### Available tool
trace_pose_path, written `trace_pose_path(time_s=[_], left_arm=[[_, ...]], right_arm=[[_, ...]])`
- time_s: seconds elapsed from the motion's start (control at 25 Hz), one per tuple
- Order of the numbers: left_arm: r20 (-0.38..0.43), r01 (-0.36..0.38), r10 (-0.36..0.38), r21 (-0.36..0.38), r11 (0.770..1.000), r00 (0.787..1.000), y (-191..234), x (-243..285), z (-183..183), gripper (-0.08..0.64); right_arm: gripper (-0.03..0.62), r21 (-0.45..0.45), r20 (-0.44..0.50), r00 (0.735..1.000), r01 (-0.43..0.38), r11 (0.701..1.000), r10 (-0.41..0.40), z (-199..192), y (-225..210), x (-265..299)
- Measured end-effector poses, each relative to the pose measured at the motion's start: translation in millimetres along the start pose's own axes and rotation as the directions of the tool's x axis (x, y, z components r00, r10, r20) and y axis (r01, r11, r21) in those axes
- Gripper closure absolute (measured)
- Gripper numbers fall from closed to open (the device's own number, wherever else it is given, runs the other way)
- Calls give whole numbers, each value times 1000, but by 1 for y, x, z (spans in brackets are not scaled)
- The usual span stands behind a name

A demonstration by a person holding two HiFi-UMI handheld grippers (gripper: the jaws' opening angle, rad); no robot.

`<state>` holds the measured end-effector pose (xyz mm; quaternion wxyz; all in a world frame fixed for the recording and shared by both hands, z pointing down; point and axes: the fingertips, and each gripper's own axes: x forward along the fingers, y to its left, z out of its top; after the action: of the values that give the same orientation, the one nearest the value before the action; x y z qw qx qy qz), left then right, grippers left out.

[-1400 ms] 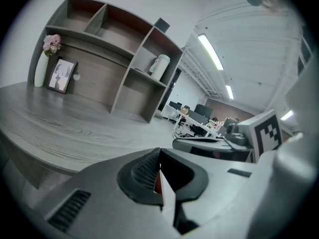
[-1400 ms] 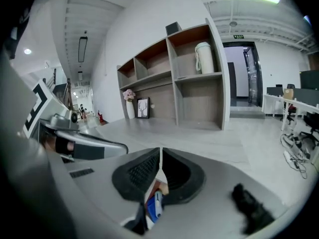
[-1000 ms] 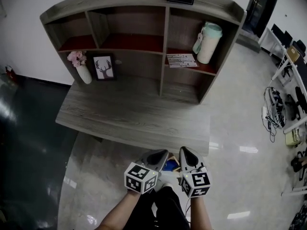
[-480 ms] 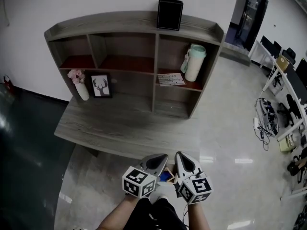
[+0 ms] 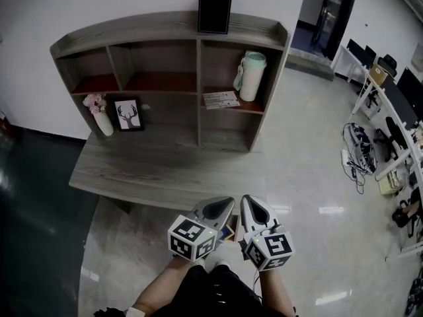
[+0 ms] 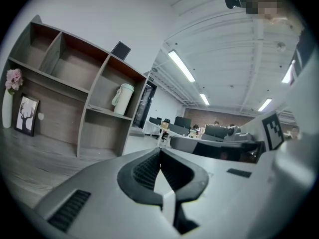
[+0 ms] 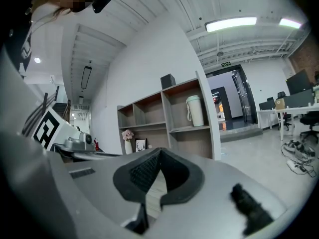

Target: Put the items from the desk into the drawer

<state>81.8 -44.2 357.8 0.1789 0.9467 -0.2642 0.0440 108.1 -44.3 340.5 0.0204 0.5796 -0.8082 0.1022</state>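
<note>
The tabletop (image 5: 165,170) stretches ahead of both grippers, its near edge just beyond their tips. The shelf unit (image 5: 132,28) rises from its far side. Most of the wood surface is bare.

The left gripper (image 5: 219,209) and right gripper (image 5: 255,210) are held side by side, near each other and pointing roughly level at the shelves. Each gripper's own view shows its jaws pressed together with nothing between them.

Well ahead and above the grippers, a black box (image 5: 214,13) sits on the top board. A pale green flask (image 5: 252,75) stands in the right-hand compartment, ahead of the right gripper, with a flat booklet (image 5: 221,99) just beside it. Far ahead and to the left of the left gripper, a framed deer picture (image 5: 125,113) leans at the back of the tabletop beside a vase of pink flowers (image 5: 100,117).

Just below and between the grippers a small blue patch (image 5: 229,230) shows; whether it belongs to the drawer cannot be told.

Judging by this, neither gripper carries anything and several items are not yet stowed. The drawer's state and contents are hidden.
</note>
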Motion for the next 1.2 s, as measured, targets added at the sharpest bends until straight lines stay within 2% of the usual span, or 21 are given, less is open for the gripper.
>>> trace_pose_path(time_s=[0.2,0.44,0.6,0.84,1.2], left_arm=[[14,-2,1,26,1000,1000,-4,-1,5,549],[21,-16,15,33,999,1000,0,-2,-1,549],[24,-21,20,31,999,1000,-2,-5,0,549],[36,-46,44,45,998,998,-1,-11,2,549],[18,-60,60,20,998,998,3,-16,-7,549]], right_arm=[[581,-4,50,996,68,998,-67,6,-12,-15],[581,-17,56,993,109,994,-108,-3,-18,-22],[581,-54,67,991,119,991,-116,5,-17,-25],[581,-53,70,992,111,992,-107,4,-14,-27],[581,-72,55,993,104,992,-100,-1,-7,-30]])
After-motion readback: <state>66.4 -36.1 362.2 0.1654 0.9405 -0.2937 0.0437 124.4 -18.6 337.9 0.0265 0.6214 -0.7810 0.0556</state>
